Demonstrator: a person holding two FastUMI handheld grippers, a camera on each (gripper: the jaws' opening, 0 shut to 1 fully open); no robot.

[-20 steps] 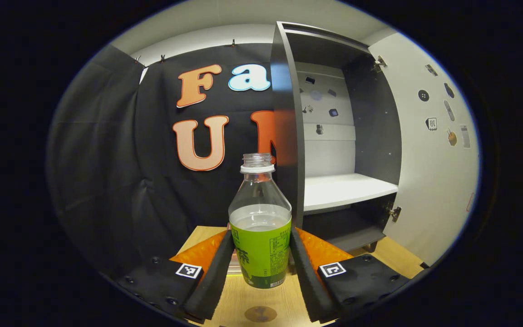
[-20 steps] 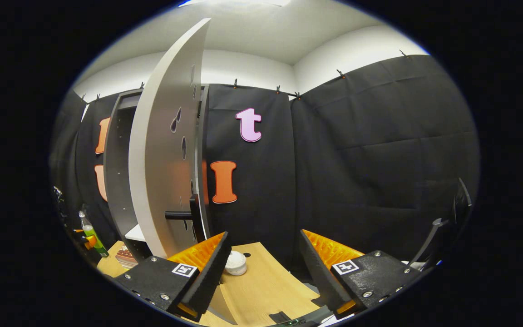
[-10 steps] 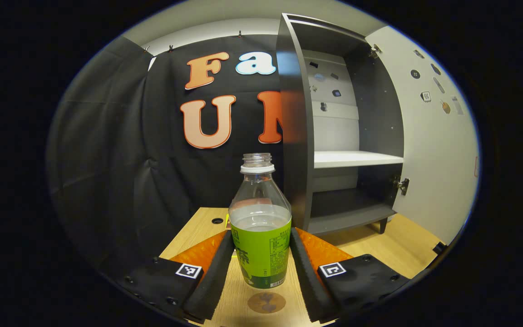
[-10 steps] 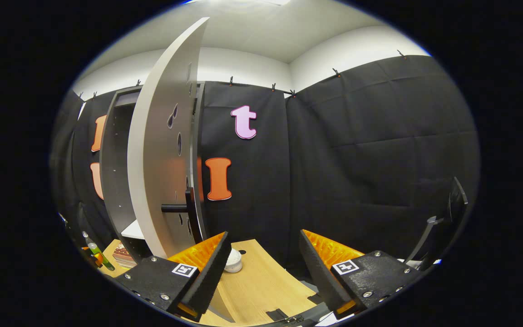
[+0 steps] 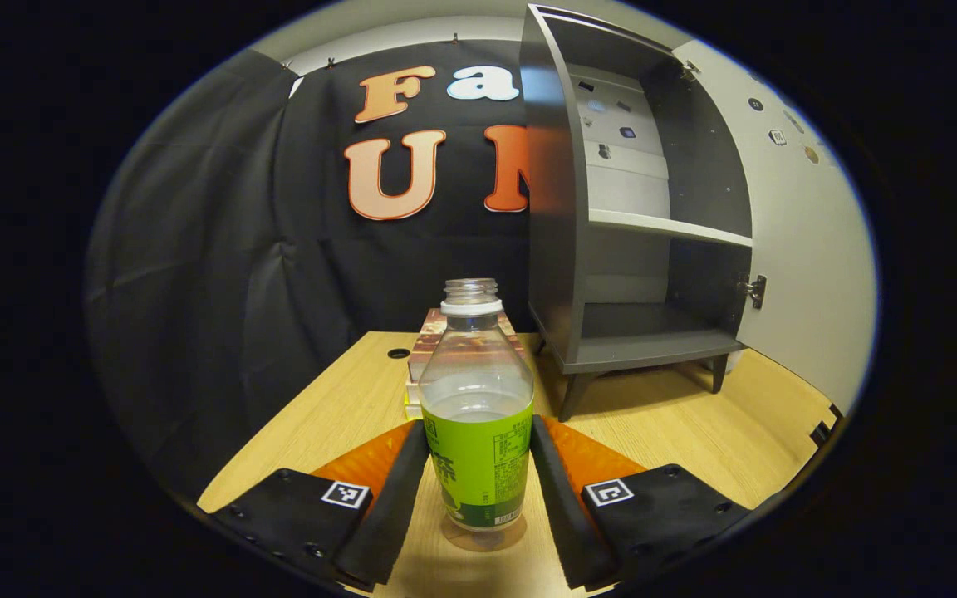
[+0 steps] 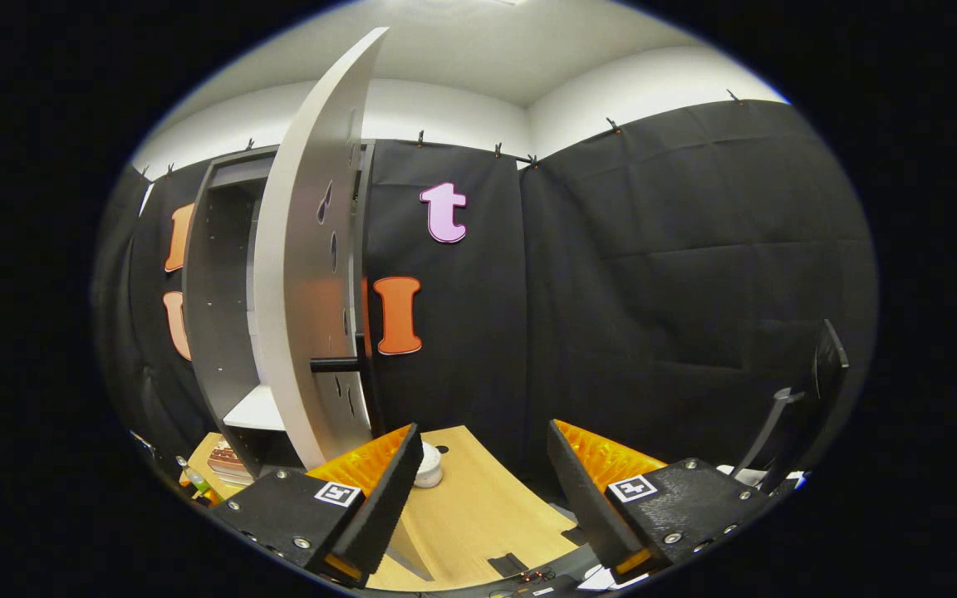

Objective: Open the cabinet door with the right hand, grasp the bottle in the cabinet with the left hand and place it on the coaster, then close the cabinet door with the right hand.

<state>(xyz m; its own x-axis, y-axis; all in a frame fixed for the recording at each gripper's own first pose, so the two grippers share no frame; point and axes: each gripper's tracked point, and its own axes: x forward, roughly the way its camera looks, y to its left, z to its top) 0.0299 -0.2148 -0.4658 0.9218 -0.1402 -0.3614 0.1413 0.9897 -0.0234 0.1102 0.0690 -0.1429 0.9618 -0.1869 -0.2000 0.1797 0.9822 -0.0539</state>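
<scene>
The coaster (image 5: 487, 531) is mostly hidden under the bottle (image 5: 476, 415) in the left gripper view, only a thin brownish rim peeking out at the base, so I cannot tell whether the bottle already rests on it or hangs just above. The left claw (image 5: 478, 490) is clenched on the bottle's green label, a finger pressed to each side; the bottle is upright, capless, partly filled with clear liquid. Behind it a stack of books (image 5: 433, 353) is half covered by the bottle's shoulder. The cabinet (image 5: 636, 241) stands open on the tabletop (image 5: 337, 407), its door (image 5: 802, 232) cut off at the right edge.

In the right gripper view the right claw (image 6: 483, 498) is spread apart and holds nothing, short of the door's dark handle (image 6: 337, 364); a small white round object (image 6: 429, 473) sits partly behind one finger.

Compared with a second ago, the left claw has come down (the cabinet now sits higher and farther), and the bottle is close over the coaster.
</scene>
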